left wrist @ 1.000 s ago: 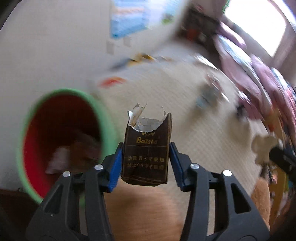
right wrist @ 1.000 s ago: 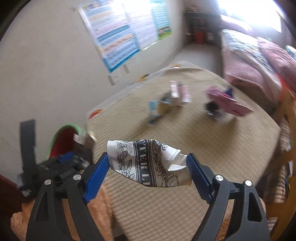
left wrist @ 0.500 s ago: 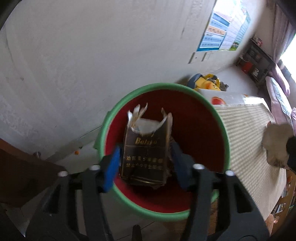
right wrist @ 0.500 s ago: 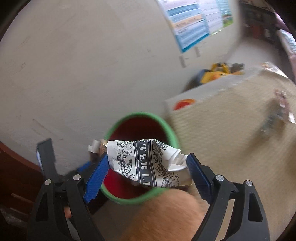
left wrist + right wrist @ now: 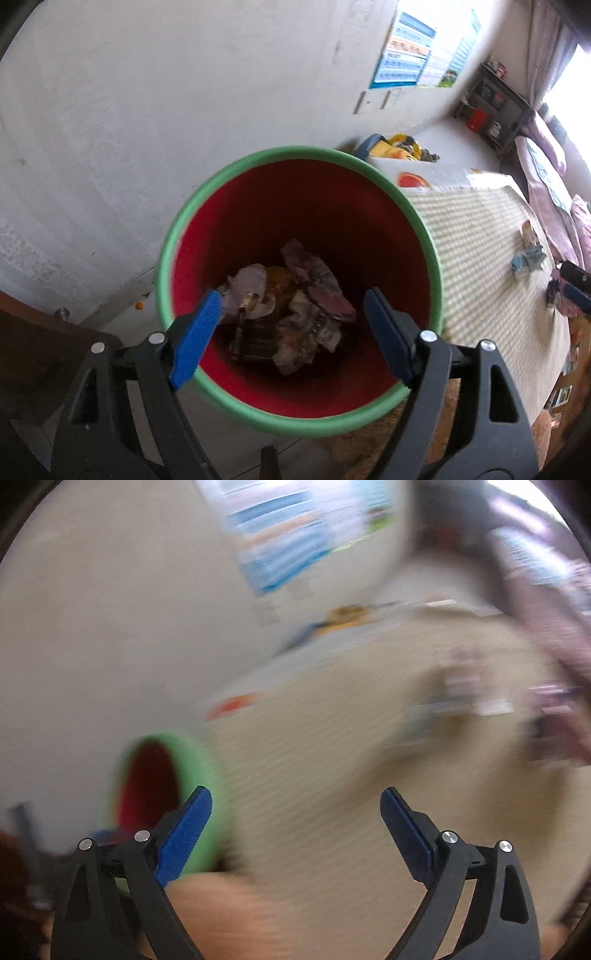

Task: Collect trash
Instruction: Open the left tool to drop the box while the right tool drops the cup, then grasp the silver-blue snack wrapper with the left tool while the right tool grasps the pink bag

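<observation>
A trash bin with a green rim (image 5: 258, 158) and red inside stands by the wall, beside a woven mat. Crumpled wrappers and a brown packet (image 5: 288, 321) lie at its bottom. My left gripper (image 5: 291, 325) is open and empty right above the bin's mouth. My right gripper (image 5: 295, 834) is open and empty; its view is blurred by motion. The bin (image 5: 207, 760) shows at its lower left. More litter (image 5: 528, 254) lies on the mat (image 5: 480, 229) to the right, and shows blurred in the right wrist view (image 5: 465, 694).
A pale wall with a poster (image 5: 406, 55) stands behind the bin. A yellow toy (image 5: 402, 146) and a white box (image 5: 436, 179) lie past it. A dark shelf (image 5: 495, 107) and pink bedding (image 5: 546, 158) sit at the far right. Dark wooden furniture (image 5: 44, 343) is at the lower left.
My left gripper opened and the brown packet fell into the bin. My right gripper opened, let go of the printed wrapper, and is swinging away from the bin toward the mat.
</observation>
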{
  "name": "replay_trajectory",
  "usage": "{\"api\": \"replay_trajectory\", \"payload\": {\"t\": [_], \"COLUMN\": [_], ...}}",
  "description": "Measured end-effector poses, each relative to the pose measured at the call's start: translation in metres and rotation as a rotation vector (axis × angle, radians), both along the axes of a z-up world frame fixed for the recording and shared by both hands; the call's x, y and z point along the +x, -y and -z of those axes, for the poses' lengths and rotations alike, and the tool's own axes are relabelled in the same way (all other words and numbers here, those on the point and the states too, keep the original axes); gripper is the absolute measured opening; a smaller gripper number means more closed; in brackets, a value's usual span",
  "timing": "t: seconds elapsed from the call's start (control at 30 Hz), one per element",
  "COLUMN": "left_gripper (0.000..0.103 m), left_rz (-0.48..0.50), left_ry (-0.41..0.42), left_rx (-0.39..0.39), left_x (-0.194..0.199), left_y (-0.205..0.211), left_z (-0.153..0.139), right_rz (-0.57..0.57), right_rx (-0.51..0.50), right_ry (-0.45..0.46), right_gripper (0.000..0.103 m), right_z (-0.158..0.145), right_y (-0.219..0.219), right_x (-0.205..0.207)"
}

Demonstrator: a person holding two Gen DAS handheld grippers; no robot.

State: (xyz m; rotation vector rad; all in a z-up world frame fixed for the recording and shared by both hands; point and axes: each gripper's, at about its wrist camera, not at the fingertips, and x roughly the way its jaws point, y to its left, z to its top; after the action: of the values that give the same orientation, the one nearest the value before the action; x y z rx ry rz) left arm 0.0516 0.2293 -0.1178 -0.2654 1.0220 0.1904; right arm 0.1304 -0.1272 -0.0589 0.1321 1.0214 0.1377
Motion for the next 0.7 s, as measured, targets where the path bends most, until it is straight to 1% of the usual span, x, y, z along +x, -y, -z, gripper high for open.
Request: {"api": "replay_trajectory", "payload": {"t": [0.1, 0.13, 0.17, 0.27, 0.33, 0.37, 0.4, 0.43, 0.47, 0.53, 0.63, 0.7], "left_gripper": [0.077, 0.077, 0.077, 0.077, 0.077, 0.077, 0.077, 0.077, 0.077, 0.077, 0.077, 0.077], "left_rz": [0.032, 0.044, 0.065, 0.129, 0.197, 0.22, 0.253, 0.285, 0.306, 0.372, 0.451, 0.5], "left_ry": [-0.001, -0.001, 0.002, 0.007, 0.021, 0.028, 0.038, 0.046, 0.051, 0.072, 0.082, 0.076], "left_rx": [0.012, 0.012, 0.012, 0.019, 0.025, 0.025, 0.023, 0.023, 0.023, 0.03, 0.037, 0.039], "left_x": [0.006, 0.008, 0.011, 0.02, 0.028, 0.031, 0.035, 0.039, 0.041, 0.051, 0.068, 0.08], "left_y": [0.018, 0.024, 0.035, 0.065, 0.095, 0.105, 0.12, 0.135, 0.146, 0.176, 0.217, 0.242], "left_z": [0.0, -0.001, -0.003, -0.01, -0.017, -0.02, -0.023, -0.026, -0.028, -0.032, -0.03, -0.025], "right_rz": [0.122, 0.157, 0.182, 0.222, 0.223, 0.216, 0.207, 0.195, 0.192, 0.203, 0.203, 0.201], "right_rx": [-0.194, -0.239, -0.263, -0.269, -0.244, -0.222, -0.205, -0.179, -0.154, -0.083, -0.001, 0.07], "right_ry": [0.025, 0.021, 0.017, -0.033, -0.095, -0.117, -0.127, -0.141, -0.149, -0.106, -0.015, 0.012], "right_gripper": [0.089, 0.089, 0.089, 0.089, 0.088, 0.085, 0.067, 0.037, 0.028, 0.018, 0.018, 0.018], "right_z": [0.0, 0.002, 0.004, 0.017, 0.036, 0.045, 0.047, 0.052, 0.054, 0.046, 0.025, 0.017], "right_y": [0.073, 0.094, 0.11, 0.152, 0.17, 0.175, 0.179, 0.181, 0.183, 0.187, 0.182, 0.176], "right_x": [0.011, 0.017, 0.021, 0.036, 0.048, 0.051, 0.051, 0.053, 0.051, 0.038, -0.001, -0.032]}}
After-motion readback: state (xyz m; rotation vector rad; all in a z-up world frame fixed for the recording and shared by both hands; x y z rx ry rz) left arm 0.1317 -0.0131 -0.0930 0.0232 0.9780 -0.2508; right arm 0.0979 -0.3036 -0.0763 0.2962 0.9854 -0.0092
